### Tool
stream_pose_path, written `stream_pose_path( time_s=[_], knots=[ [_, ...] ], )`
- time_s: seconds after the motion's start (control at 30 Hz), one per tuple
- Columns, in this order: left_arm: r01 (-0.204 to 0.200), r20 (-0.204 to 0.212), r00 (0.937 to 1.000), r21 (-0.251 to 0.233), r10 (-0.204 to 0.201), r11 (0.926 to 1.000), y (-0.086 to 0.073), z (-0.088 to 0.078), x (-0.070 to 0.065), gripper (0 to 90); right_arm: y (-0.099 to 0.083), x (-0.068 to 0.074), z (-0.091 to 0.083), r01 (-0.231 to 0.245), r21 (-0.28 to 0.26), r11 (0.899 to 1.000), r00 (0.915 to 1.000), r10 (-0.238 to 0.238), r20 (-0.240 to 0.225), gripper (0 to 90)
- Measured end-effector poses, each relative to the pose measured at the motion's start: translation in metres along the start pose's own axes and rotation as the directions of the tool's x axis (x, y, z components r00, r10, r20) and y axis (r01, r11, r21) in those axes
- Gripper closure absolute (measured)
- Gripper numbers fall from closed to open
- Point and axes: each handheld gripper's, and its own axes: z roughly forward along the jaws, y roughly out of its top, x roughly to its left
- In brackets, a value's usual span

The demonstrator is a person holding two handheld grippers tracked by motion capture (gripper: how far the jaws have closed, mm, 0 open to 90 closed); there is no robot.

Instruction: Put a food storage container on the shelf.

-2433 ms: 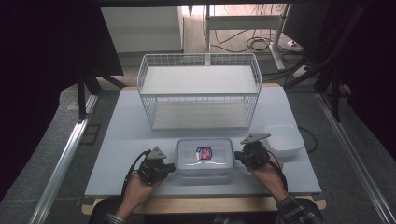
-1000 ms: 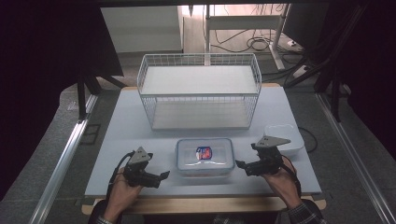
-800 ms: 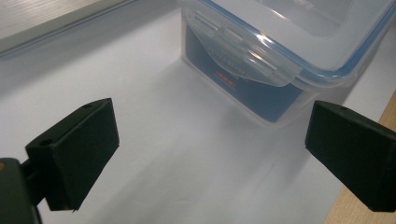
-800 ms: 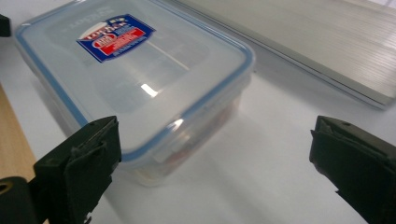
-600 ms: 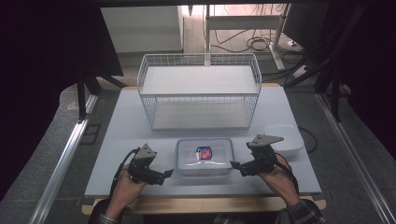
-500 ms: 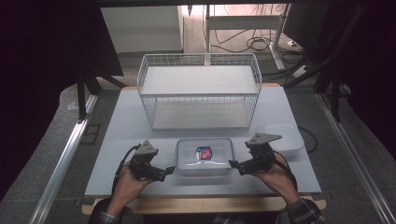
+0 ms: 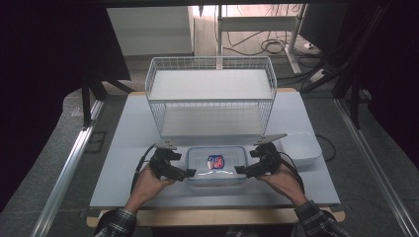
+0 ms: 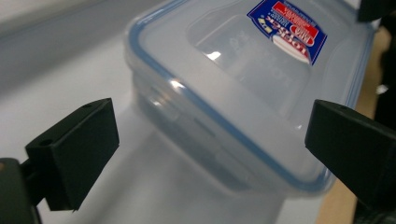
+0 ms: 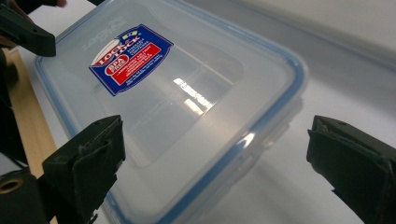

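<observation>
A clear plastic container (image 7: 216, 165) with a blue-edged lid lay near the 6 o'clock edge of the pale worktop (image 7: 118, 148), seen from the high view. A red and blue label (image 7: 215, 161) sat on the middle of its lid. The left gripper (image 7: 187, 174) stood at the container's 9 o'clock end and the right gripper (image 7: 241, 170) at its 3 o'clock end, each held in one of the person's hands, the sleeves plaid at the 6 o'clock edge of that view.

In the left gripper view the container (image 8: 243, 98) lay between the two black jaws, which stood wide apart on either side of its near corner without touching it. The label (image 8: 292, 28) showed toward 1 o'clock on the lid.

In the right gripper view the jaws were likewise spread wide, with the container (image 9: 187, 107) between them and no contact to be seen. The label (image 9: 126, 58) lay toward 11 o'clock, and a jaw of the other gripper showed at the far 10 o'clock corner.

A white wire basket (image 7: 211, 71) stood at 12 o'clock from the container, near it but apart. A white bowl (image 7: 300, 148) rested just beyond the right gripper, toward 2 o'clock from the container.
</observation>
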Motion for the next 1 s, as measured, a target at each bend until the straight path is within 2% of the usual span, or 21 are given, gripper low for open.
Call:
stream_pose_path(
  time_s=[0.03,0.07,0.1,0.13,0.17,0.23,0.27,0.3,0.37,0.47,0.53,0.57,0.63,0.67,0.7,0.8,0.83,0.87,0.9,0.93,1.0],
  knots=[
    [0.000,0.000,1.0000,0.000,0.000,1.0000,0.000,0.000,0.000,1.0,0.000,0.000,0.000,0.000,0.000,1.000,1.0000,0.000,0.000,4.9],
    [0.025,0.038,0.9990,0.008,-0.026,0.9996,0.001,0.005,0.003,0.5,0.000,-0.001,0.004,-0.010,0.011,1.000,0.9998,0.010,-0.014,4.7],
    [0.037,0.057,0.9977,0.009,-0.037,0.9993,0.002,0.007,0.004,0.3,-0.001,-0.005,0.010,-0.041,0.026,0.999,0.9970,0.043,-0.064,2.9],
    [0.054,0.085,0.9948,0.015,-0.055,0.9984,0.002,0.011,0.005,0.3,-0.001,-0.005,0.010,-0.041,0.026,0.999,0.9970,0.043,-0.064,2.9],
    [0.078,0.135,0.9875,0.033,-0.082,0.9964,0.001,0.016,0.006,0.0,-0.002,-0.005,0.013,-0.057,0.031,0.998,0.9949,0.059,-0.081,2.2],
    [0.113,0.160,0.9801,0.036,-0.117,0.9929,-0.001,0.018,0.008,0.0,-0.003,-0.006,0.016,-0.084,0.047,0.995,0.9895,0.089,-0.114,2.0],
    [0.129,0.181,0.9738,0.058,-0.137,0.9900,-0.003,0.018,0.009,0.0,-0.004,-0.007,0.018,-0.105,0.055,0.993,0.9859,0.111,-0.125,1.5],
    [0.129,0.181,0.9738,0.058,-0.137,0.9900,-0.003,0.018,0.009,0.6,-0.004,-0.007,0.018,-0.118,0.062,0.991,0.9834,0.126,-0.131,1.9],
    [0.170,0.193,0.9647,0.065,-0.179,0.9833,-0.006,0.014,0.010,3.6,-0.005,-0.010,0.018,-0.147,0.078,0.986,0.9767,0.157,-0.147,3.1],
    [0.179,0.215,0.9584,0.059,-0.188,0.9820,-0.010,0.008,0.012,11.8,-0.009,-0.016,0.018,-0.223,0.116,0.968,0.9505,0.242,-0.195,7.2],
    [0.185,0.217,0.9570,0.051,-0.192,0.9813,-0.012,0.005,0.011,16.7,-0.011,-0.018,0.016,-0.252,0.121,0.960,0.9392,0.273,-0.208,10.4],
    [0.196,0.215,0.9556,0.048,-0.202,0.9794,-0.012,0.005,0.011,17.4,-0.011,-0.018,0.015,-0.259,0.119,0.959,0.9380,0.279,-0.206,12.1],
    [0.224,0.211,0.9510,0.038,-0.226,0.9740,-0.012,0.003,0.011,20.1,-0.010,-0.015,0.009,-0.248,0.094,0.964,0.9477,0.262,-0.183,19.3],
    [0.227,0.209,0.9509,0.033,-0.228,0.9734,-0.012,0.002,0.012,23.5,-0.010,-0.015,0.007,-0.238,0.089,0.967,0.9517,0.251,-0.178,20.6],
    [0.232,0.209,0.9502,0.019,-0.231,0.9725,-0.012,-0.001,0.012,26.0,-0.010,-0.014,0.005,-0.240,0.088,0.967,0.9518,0.252,-0.174,23.2],
    [0.234,0.215,0.9493,0.003,-0.230,0.9721,-0.013,-0.004,0.011,34.8,-0.014,-0.016,-0.004,-0.291,0.051,0.955,0.9372,0.295,-0.186,35.5],
    [0.260,0.226,0.9427,-0.036,-0.245,0.9650,-0.016,-0.008,0.011,38.5,-0.015,-0.017,-0.007,-0.296,0.031,0.955,0.9356,0.297,-0.191,39.9],
    [0.257,0.226,0.9439,-0.046,-0.241,0.9653,-0.017,-0.010,0.011,41.2,-0.015,-0.017,-0.011,-0.307,0.013,0.952,0.9333,0.304,-0.192,43.7],
    [0.257,0.226,0.9439,-0.046,-0.241,0.9653,-0.017,-0.010,0.011,42.6,-0.015,-0.017,-0.011,-0.307,0.013,0.952,0.9333,0.304,-0.192,43.7],
    [0.256,0.217,0.9467,-0.060,-0.238,0.9647,-0.017,-0.012,0.009,44.3,-0.016,-0.015,-0.016,-0.300,-0.007,0.954,0.9377,0.293,-0.186,48.4],
    [0.261,0.213,0.9469,-0.073,-0.241,0.9625,-0.017,-0.013,0.008,45.8,-0.018,-0.012,-0.019,-0.295,-0.024,0.955,0.9409,0.286,-0.181,49.6]
  ],
)
